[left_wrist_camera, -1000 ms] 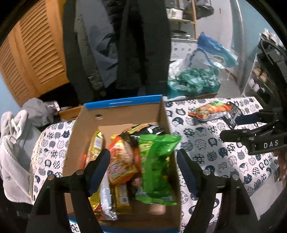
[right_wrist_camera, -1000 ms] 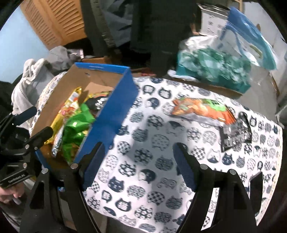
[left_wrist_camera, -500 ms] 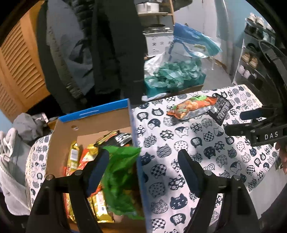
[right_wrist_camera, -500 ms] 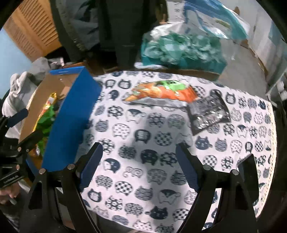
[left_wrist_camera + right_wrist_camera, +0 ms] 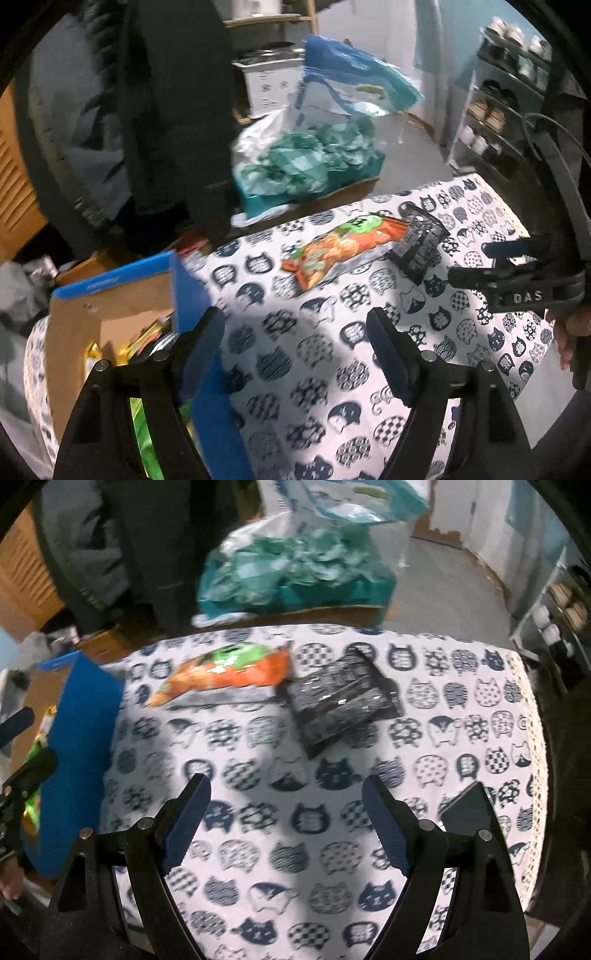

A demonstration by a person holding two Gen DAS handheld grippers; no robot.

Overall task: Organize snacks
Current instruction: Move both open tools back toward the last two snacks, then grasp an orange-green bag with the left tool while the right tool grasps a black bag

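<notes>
An orange and green snack bag (image 5: pixel 343 245) (image 5: pixel 225 672) lies on the cat-print tablecloth, with a dark foil packet (image 5: pixel 419 242) (image 5: pixel 341 701) touching its right end. A blue cardboard box (image 5: pixel 110 317) (image 5: pixel 79 760) with several snack packets inside stands at the left. My left gripper (image 5: pixel 295 339) is open and empty, over the box's right wall and the cloth. My right gripper (image 5: pixel 282 808) is open and empty above the cloth, short of the two packets; it also shows at the right of the left wrist view (image 5: pixel 491 258).
The cat-print table (image 5: pixel 480 738) ends at the right with a lace edge. A small dark object (image 5: pixel 467 812) lies near my right finger. Behind the table are a teal plastic bag (image 5: pixel 295 572), hanging coats (image 5: pixel 166 110) and a shoe rack (image 5: pixel 498 110).
Both grippers have swung to the right, away from the box and toward the orange bag and dark packet. Both stayed open and empty.
</notes>
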